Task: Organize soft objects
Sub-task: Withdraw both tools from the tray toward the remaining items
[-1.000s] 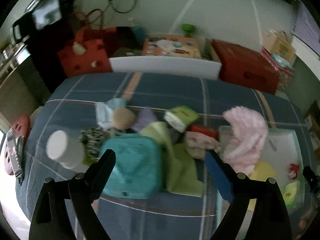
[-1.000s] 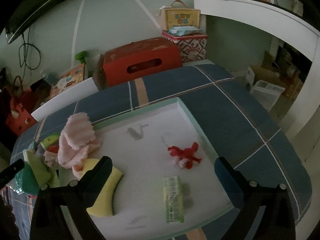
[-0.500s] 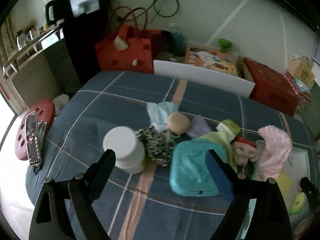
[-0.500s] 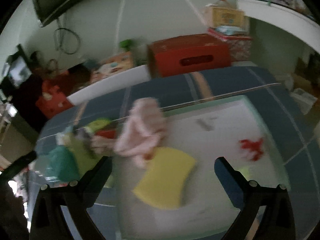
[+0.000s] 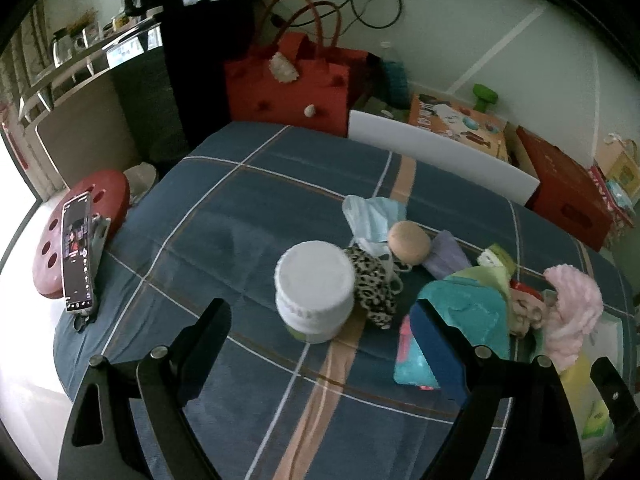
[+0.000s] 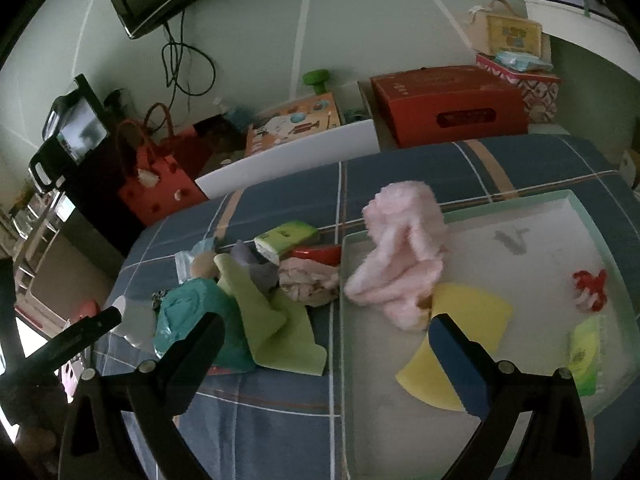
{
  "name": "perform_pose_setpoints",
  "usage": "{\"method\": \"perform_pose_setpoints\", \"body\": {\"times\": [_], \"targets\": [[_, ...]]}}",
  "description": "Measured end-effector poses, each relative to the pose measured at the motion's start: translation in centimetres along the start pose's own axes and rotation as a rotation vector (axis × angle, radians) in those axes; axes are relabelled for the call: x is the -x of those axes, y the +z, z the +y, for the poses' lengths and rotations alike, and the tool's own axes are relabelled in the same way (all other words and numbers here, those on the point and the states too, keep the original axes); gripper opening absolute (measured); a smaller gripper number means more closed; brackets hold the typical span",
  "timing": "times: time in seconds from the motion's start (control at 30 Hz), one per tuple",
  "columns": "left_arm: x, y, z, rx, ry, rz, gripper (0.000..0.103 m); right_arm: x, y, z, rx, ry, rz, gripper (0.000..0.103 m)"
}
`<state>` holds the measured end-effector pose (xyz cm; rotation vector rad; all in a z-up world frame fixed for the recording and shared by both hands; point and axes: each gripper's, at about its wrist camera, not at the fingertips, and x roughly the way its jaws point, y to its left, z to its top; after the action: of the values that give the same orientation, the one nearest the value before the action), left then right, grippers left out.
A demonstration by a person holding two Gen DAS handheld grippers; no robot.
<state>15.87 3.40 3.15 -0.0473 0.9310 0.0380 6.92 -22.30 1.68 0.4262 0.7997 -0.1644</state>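
**Soft things heaped beside a tray on a plaid cloth**

One white tray point(image 6: 584, 208) fills the right of the right wrist view, holding four things: one pink fluffy cloth point(image 6: 404, 256) draped over its left rim, one yellow sponge point(image 6: 468, 320), one red scrap point(image 6: 590, 286) and one green packet point(image 6: 584, 354). Left of it lie one light green cloth point(image 6: 272, 320) and one teal bag point(image 6: 192, 312). The blue plaid cloth point(image 5: 248, 216) covers the table; red boxes line the pale wall. Left gripper point(image 5: 320, 332) and right gripper point(image 6: 324, 340) both stand apart, holding nothing.
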Motion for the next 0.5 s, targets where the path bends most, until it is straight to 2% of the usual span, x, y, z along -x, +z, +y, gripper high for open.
{"method": "perform_pose_setpoints", "body": {"times": [0.17, 0.27, 0.4, 0.5], "targets": [[-0.6, 0.1, 0.9, 0.023, -0.024, 0.017, 0.091, -0.6, -0.2, 0.5, 0.008, 0.028, 0.022, 0.103], [-0.7, 0.1, 1.0, 0.026, -0.026, 0.012, 0.091, -0.6, -0.3, 0.4, 0.014, 0.02, 0.018, 0.103], [-0.9, 0.2, 1.2, 0.035, -0.042, 0.014, 0.091, -0.1, -0.2, 0.2, 0.01, 0.067, 0.004, 0.103], [-1.0, 0.3, 1.4, 0.048, -0.049, 0.012, 0.091, 0.1, 0.2, 0.5, 0.026, 0.067, -0.003, 0.103]]}}
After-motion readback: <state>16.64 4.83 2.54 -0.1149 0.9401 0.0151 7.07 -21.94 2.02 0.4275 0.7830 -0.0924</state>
